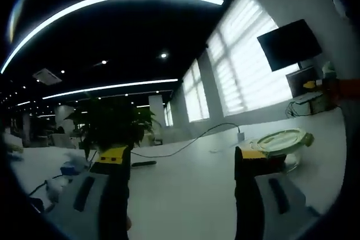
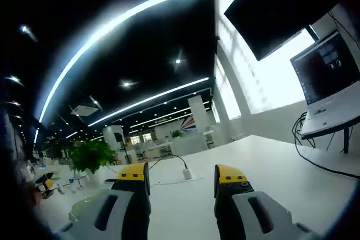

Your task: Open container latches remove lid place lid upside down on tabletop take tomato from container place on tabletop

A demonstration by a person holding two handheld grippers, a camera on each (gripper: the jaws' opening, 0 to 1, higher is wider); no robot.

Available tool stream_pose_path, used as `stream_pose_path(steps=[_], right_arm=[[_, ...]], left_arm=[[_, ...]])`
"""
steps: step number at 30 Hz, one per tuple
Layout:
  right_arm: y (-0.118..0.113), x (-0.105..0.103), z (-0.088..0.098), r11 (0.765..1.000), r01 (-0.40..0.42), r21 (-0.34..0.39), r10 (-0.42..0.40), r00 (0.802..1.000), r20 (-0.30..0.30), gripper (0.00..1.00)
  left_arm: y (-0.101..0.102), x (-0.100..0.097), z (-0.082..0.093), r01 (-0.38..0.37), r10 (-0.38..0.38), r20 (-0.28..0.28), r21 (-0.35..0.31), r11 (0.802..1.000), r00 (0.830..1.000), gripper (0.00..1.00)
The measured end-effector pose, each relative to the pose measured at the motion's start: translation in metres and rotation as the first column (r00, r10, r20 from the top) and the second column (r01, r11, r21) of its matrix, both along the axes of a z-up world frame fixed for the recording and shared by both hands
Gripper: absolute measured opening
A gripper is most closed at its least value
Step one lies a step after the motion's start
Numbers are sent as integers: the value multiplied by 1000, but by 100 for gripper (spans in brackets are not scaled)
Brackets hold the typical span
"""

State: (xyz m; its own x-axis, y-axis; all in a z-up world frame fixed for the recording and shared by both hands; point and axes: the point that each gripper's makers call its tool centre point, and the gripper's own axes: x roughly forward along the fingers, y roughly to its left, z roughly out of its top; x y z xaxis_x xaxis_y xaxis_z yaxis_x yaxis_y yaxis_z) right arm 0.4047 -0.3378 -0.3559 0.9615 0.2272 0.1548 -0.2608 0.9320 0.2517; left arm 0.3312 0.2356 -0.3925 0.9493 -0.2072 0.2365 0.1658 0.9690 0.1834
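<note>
In the left gripper view a clear container with a pale green lid (image 1: 281,140) sits on the white tabletop (image 1: 185,178), just beyond my right-hand jaw. The lid is on and what is inside is hidden. My left gripper (image 1: 183,153) stands open with a wide gap and nothing between its jaws. In the right gripper view my right gripper (image 2: 181,173) is open too, holding nothing, and looks out low over the white tabletop (image 2: 270,167).
A potted plant (image 1: 112,122) and a black cable with a white plug (image 1: 239,136) lie on the far table. A dark wall screen (image 1: 289,43) and a monitor (image 2: 326,68) on a stand are off to the right. Bright windows (image 1: 253,66) run along the wall.
</note>
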Motion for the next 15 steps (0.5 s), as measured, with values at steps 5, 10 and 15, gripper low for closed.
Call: stream_pose_path(steps=[5,10,15], right_arm=[[49,3,-13,994,-103,21,105,993,-60,39],[95,0,-40,979,-200,42,204,970,-131,38],[127,-2,-64,968,-244,56,250,954,-167,38]], left_arm=[[-3,-2,-2,7,-7,-1,-7,1000,1000,72],[-6,-1,-4,16,-16,-2,-10,1000,1000,72],[-8,0,-7,17,-17,-10,14,1000,1000,72]])
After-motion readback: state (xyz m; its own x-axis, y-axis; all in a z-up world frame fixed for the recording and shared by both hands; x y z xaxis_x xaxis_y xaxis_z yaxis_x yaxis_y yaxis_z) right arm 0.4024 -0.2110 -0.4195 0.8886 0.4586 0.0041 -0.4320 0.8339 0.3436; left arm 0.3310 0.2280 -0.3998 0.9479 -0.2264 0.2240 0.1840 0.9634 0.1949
